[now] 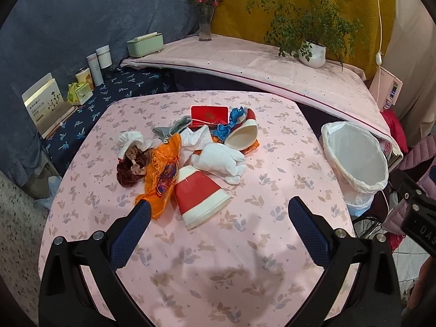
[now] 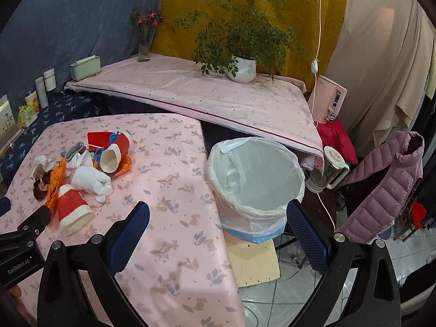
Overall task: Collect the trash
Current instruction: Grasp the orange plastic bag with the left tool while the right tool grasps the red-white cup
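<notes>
A pile of trash lies mid-table on the pink floral cloth: a red and white paper cup on its side nearest me, a second cup behind, an orange wrapper, white crumpled tissue, a red box, a blue wrapper and brown scrunchies. The bin with a white liner stands off the table's right edge. My left gripper is open and empty, just short of the near cup. My right gripper is open and empty, over the table edge near the bin. The pile also shows in the right wrist view.
A raised pink-covered shelf behind holds a potted plant, a flower vase and a green box. Tins and a card stand at the left. A purple jacket, a kettle and a board are at the right.
</notes>
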{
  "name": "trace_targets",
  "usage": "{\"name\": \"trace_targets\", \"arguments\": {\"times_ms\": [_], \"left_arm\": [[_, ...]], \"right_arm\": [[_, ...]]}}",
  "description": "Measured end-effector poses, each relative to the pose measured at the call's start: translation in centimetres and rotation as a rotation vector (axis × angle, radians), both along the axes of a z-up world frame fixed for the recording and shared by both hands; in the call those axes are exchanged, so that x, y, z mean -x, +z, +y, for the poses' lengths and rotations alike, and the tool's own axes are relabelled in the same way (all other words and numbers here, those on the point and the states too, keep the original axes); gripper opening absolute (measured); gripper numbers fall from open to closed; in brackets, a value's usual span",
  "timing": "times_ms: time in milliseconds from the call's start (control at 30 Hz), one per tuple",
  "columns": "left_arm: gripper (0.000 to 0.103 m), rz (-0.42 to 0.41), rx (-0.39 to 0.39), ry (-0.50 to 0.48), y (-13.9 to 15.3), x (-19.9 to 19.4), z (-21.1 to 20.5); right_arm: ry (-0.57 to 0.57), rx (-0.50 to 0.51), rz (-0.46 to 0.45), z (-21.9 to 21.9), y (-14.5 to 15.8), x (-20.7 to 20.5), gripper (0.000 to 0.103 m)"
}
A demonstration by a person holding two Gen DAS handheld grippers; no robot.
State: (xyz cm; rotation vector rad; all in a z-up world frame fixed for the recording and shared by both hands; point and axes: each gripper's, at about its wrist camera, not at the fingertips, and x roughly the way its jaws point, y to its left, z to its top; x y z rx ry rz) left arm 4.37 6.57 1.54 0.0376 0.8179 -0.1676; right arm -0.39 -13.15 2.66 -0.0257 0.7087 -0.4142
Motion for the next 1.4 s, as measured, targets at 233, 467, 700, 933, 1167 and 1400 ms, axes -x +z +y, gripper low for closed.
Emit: {"name": "trace_targets", "arguments": {"times_ms": [233, 467, 700, 933, 1167, 1400], "left_arm": [[0.096, 0.027, 0.009, 0.065, -2.6, -3.9, 5.6], [0.096, 0.125, 0.037, 0.083, -6.4, -6.7, 8.6], [0.086, 0.173, 0.037, 0.049, -9.0, -8.5, 8.4], [0.050, 0.223, 0.081, 0.003, -10.1, -9.5, 8.2], [0.006, 0.245, 0.139, -0.040, -10.4, -9.2, 8.3], [0.004, 0.229, 0.146, -0.039, -10.0, -7.7, 8.9]], "right_arm": [[0.030, -0.029, -0.033, 2.1, -1.2, -3.4, 0.096], [0.074, -0.091, 0.005, 4.6, -3.6, -7.0, 0.095], [0.122, -0.117, 0.035, 6.8, -5.7, -9.3, 0.095], [0.182, -0.137, 0.092, 9.1, -8.0, -10.3, 0.086], [0.258, -0.225, 0.146, 11.0, -10.0, -10.1, 0.068], [0.351, -0.380, 0.215, 13.5, -12.4, -10.1, 0.046]]}}
